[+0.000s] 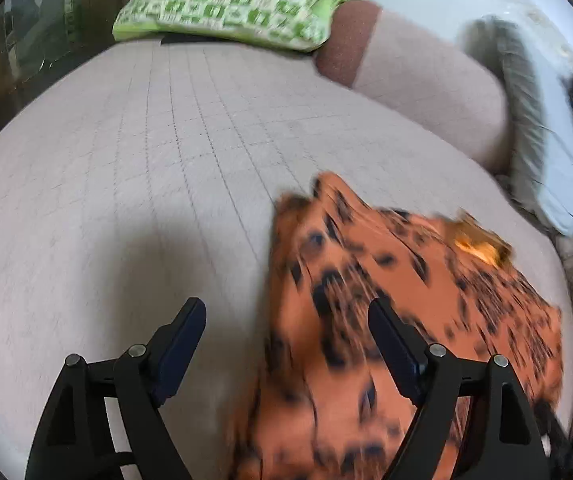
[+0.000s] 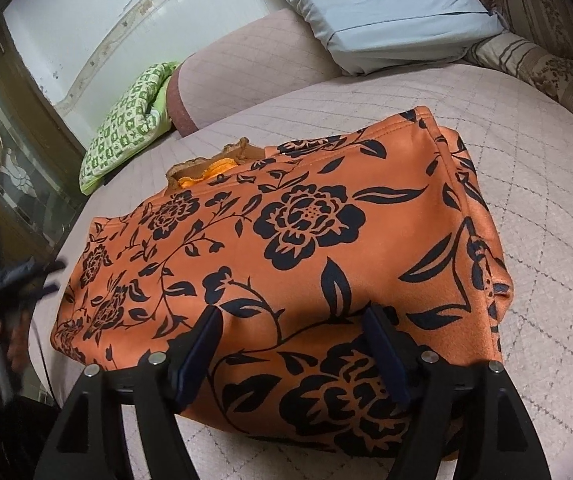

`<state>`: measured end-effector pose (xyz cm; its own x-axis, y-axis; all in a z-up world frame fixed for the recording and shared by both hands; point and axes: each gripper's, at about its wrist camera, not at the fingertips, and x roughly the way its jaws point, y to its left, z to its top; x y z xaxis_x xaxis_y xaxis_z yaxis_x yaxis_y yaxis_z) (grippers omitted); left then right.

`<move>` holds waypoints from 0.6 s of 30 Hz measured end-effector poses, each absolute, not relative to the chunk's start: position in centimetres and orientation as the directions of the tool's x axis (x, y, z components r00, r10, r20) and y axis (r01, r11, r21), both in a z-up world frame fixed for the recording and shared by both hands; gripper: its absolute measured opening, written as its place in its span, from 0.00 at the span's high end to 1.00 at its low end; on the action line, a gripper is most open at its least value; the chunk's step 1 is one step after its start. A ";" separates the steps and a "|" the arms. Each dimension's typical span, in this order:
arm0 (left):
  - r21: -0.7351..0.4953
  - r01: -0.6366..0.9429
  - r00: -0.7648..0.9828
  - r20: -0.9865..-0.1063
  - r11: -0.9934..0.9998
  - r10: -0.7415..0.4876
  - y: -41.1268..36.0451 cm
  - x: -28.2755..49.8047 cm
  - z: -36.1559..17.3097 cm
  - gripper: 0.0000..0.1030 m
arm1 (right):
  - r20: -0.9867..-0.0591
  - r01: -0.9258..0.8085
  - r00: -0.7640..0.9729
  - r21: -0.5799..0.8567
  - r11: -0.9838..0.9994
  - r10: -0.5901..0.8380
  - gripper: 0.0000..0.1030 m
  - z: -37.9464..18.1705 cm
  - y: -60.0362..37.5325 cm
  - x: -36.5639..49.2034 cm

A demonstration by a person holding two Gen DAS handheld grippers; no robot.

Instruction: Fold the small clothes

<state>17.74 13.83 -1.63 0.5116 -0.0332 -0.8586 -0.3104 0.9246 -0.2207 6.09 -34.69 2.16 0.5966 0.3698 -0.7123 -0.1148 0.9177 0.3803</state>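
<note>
An orange garment with a black flower print [image 2: 286, 248] lies folded on the pink quilted bed; a frilled orange collar [image 2: 210, 168] shows at its far edge. My right gripper [image 2: 294, 316] is open, its jaws just above the near part of the garment, holding nothing. In the left wrist view the same garment [image 1: 386, 300] is blurred at the lower right. My left gripper [image 1: 286, 312] is open and empty over the garment's left edge. The left gripper also shows blurred at the left edge of the right wrist view [image 2: 10, 280].
The pink quilted bed cover [image 1: 146, 160] spreads left of the garment. A green patterned pillow [image 1: 238, 0] lies at the far end. A pale blue pillow [image 2: 374, 12] and a striped cushion [image 2: 546, 60] lie along the backrest. A dark wooden cabinet [image 2: 2, 152] stands at the left.
</note>
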 end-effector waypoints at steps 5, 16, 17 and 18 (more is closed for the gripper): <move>-0.324 -0.340 0.467 -0.873 0.883 -0.141 15.5 22.5 -4.0 0.26 | -0.708 -0.128 0.596 0.381 0.916 0.378 0.26 2.1 -34.7 6.1; -0.401 -0.336 0.476 -0.853 0.852 -0.213 16.2 24.6 -5.6 0.82 | -0.709 -0.145 0.599 0.361 0.921 0.372 0.20 1.9 -34.0 6.5; -0.448 -0.347 0.498 -0.832 0.824 -0.243 16.8 24.3 -6.0 0.82 | -0.710 -0.146 0.599 0.359 0.922 0.371 0.20 1.9 -34.0 6.5; -0.473 -0.347 0.503 -0.823 0.810 -0.264 17.2 24.2 -6.0 0.81 | -0.710 -0.147 0.599 0.358 0.922 0.371 0.20 1.9 -34.0 6.4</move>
<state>24.18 17.18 -5.97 0.5034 -0.2643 -0.8226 -0.3473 0.8099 -0.4727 6.45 -34.03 1.93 0.5988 0.3714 -0.7095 -0.1474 0.9219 0.3582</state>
